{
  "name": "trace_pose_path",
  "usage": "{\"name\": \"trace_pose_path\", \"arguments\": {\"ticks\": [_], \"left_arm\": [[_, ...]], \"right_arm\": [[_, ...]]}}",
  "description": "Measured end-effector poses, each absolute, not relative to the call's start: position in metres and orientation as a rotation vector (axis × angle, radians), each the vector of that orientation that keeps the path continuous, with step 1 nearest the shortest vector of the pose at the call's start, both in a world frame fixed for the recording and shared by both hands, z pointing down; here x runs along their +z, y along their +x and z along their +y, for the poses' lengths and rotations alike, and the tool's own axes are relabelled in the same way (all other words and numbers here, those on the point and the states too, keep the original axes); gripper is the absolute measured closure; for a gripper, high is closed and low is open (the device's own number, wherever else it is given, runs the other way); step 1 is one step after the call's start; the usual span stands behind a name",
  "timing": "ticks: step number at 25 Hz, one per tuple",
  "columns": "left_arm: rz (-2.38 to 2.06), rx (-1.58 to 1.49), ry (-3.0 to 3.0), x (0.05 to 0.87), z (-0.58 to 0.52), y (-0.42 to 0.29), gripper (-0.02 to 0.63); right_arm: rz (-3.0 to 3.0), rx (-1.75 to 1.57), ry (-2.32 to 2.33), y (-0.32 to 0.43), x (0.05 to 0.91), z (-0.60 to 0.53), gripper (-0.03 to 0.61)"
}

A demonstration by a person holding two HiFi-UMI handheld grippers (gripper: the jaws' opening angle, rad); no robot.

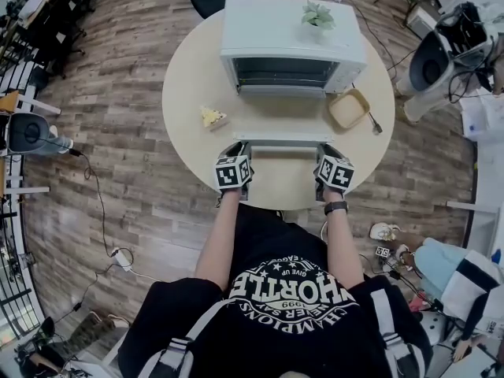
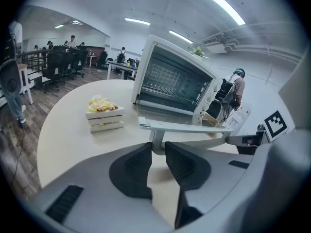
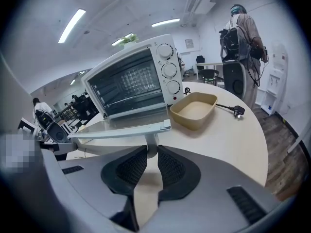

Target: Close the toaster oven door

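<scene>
A white toaster oven (image 1: 291, 30) stands at the far side of the round table (image 1: 189, 85), and its glass door (image 1: 282, 116) lies open flat toward me. The door's handle bar (image 1: 279, 142) runs along the near edge. My left gripper (image 1: 236, 146) is shut on the handle's left post, seen in the left gripper view (image 2: 156, 147) under the bar (image 2: 184, 127). My right gripper (image 1: 324, 148) is shut on the right post, seen in the right gripper view (image 3: 151, 149) under the bar (image 3: 121, 130). The oven cavity (image 3: 126, 86) looks empty.
A sandwich slice (image 1: 213, 117) (image 2: 104, 113) lies left of the door. A tan tray (image 1: 349, 109) (image 3: 194, 109) and a power plug (image 3: 235, 109) lie to the right. A small plant (image 1: 318, 14) stands on the oven. People and office chairs are in the background.
</scene>
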State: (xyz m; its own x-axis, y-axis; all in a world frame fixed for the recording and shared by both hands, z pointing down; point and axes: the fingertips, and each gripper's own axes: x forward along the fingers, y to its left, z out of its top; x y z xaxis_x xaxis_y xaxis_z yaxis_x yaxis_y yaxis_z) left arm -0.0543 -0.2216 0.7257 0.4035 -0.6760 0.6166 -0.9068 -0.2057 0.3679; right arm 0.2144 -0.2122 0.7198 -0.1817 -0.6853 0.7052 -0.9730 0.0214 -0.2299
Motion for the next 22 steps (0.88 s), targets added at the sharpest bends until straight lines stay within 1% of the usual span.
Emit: {"name": "trace_pose_path", "arguments": {"ticks": [22], "left_arm": [[-1.365, 0.388, 2.004, 0.702, -0.226, -0.057, 0.509]], "right_arm": [[-1.955, 0.948, 1.710, 0.211, 0.697, -0.217, 0.488]]}}
